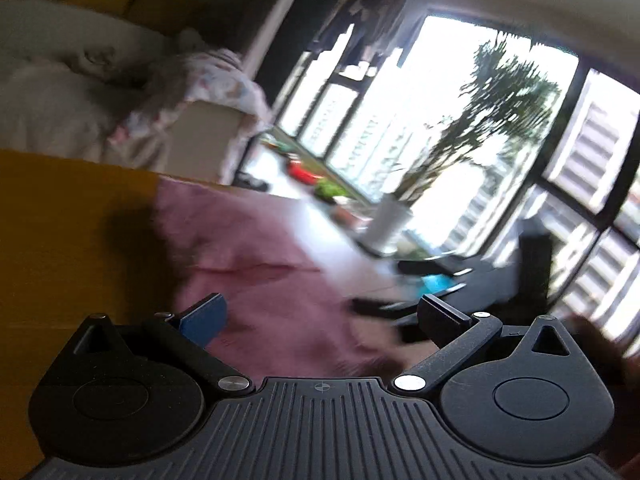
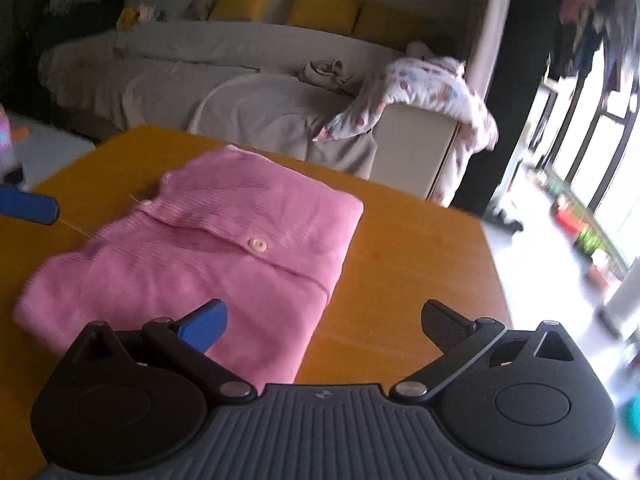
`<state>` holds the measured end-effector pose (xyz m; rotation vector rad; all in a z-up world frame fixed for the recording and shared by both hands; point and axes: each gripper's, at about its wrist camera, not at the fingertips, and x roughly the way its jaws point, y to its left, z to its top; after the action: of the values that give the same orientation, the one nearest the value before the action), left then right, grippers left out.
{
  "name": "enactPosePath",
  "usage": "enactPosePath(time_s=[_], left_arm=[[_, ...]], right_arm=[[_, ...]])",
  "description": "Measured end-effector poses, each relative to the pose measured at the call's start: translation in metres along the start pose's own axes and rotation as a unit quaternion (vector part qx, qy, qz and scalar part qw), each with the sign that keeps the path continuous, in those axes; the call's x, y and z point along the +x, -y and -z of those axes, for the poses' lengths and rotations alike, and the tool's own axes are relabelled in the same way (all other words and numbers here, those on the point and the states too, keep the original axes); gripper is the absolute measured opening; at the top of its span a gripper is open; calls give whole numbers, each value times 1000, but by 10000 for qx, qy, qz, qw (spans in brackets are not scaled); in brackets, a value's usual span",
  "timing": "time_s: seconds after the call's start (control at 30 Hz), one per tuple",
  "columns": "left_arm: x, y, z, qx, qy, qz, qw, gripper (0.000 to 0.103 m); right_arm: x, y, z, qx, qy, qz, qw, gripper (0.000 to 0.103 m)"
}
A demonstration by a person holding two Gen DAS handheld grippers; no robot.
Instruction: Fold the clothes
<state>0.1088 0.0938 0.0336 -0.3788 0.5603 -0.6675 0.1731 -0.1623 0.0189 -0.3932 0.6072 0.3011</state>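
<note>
Pink cardigan (image 2: 192, 256) lies folded on the orange surface (image 2: 408, 264), bare wood along its right and far edges. Right claw (image 2: 326, 318) spread wide, empty, over the near edge. Left claw (image 1: 322, 314) wide, empty; view blurred.

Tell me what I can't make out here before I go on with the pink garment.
- Pink garment: near edge hidden behind the right tool in the right wrist view.
- Same garment, left wrist view: smeared by motion blur, folds unreadable.
- Left tool: open, but its contact with the cloth is unclear.
- Table: cut off by the frame's left edge.
</note>
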Motion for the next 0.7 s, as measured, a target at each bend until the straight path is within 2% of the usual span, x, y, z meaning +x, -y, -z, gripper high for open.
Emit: enactPosePath(time_s=[0.07,0.13,0.2,0.33,0.47,0.53,0.6,0.63,0.7], left_arm=[[19,-3,-1,-139,-253,179,9994,103],[33,-5,3,-112,-506,185,9985,103],[40,-5,12,34,-668,134,9977,103],[42,-4,20,123,-670,99,9976,103],[39,-14,19,-297,-730,242,9966,103],[32,-21,16,-571,-764,361,9948,103],[18,-26,8,-842,-605,366,9939,103],[10,-28,1,-797,-464,277,9953,103],[-10,-23,-9,-268,-128,-155,9994,103]], right_arm=[[14,-14,5,-483,-94,324,9983,103],[17,-25,12,-875,42,564,9946,103],[14,-31,17,-835,101,792,9933,103],[11,-38,18,-891,139,971,9912,103],[8,-20,13,-546,-98,478,9973,103],[-13,-7,16,-379,144,95,9991,103],[-38,0,21,-373,447,-259,9980,103],[-49,-5,23,-557,550,-364,9963,103],[-72,-14,27,-925,755,-573,9912,103]])
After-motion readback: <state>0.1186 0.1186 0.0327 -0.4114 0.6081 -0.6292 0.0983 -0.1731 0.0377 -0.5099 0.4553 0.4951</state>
